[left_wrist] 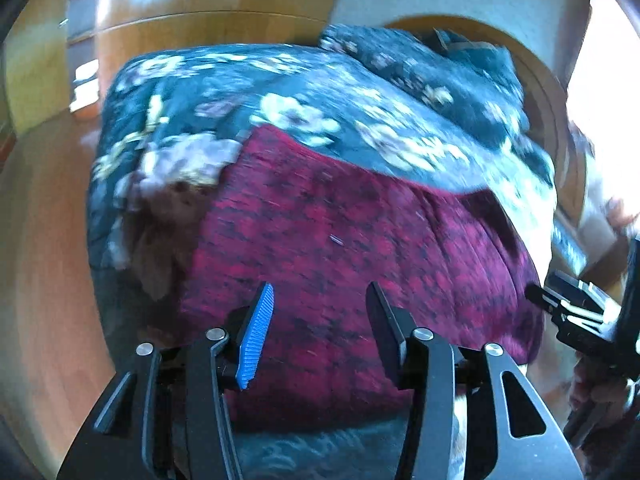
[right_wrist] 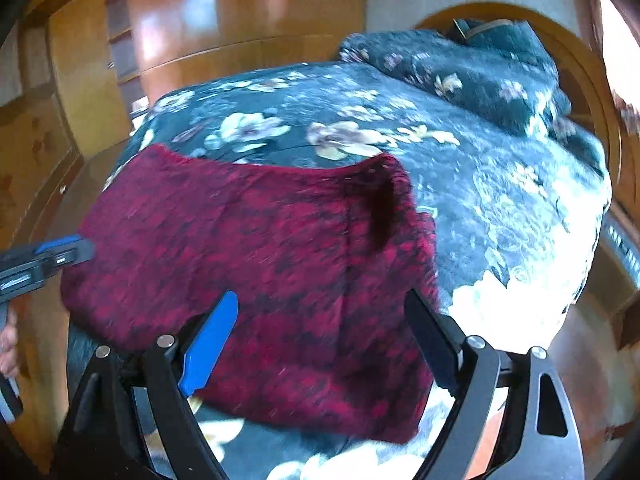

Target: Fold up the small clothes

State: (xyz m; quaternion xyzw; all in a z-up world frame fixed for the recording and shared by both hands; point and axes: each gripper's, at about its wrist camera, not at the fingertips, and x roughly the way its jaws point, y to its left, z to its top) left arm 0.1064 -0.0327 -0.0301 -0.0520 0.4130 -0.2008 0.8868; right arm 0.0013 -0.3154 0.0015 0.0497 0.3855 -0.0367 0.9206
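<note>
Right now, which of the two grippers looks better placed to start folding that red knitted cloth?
Probably the right gripper: it is open above the dark red knitted cloth, close to its raised corner. The left gripper, also open, points at the flat middle.

A: The garment (right_wrist: 256,248) is red-and-black knit cloth, fuzzy and matt.

B: And the bedspread (right_wrist: 460,184)?

A: Smooth printed cloth, floral, with a slight sheen. The wardrobe (right_wrist: 224,20) is glossy varnished wood.

B: The grippers?

A: Matt black plastic, shiny metal pins, one ribbed blue pad (left_wrist: 256,336).
</note>
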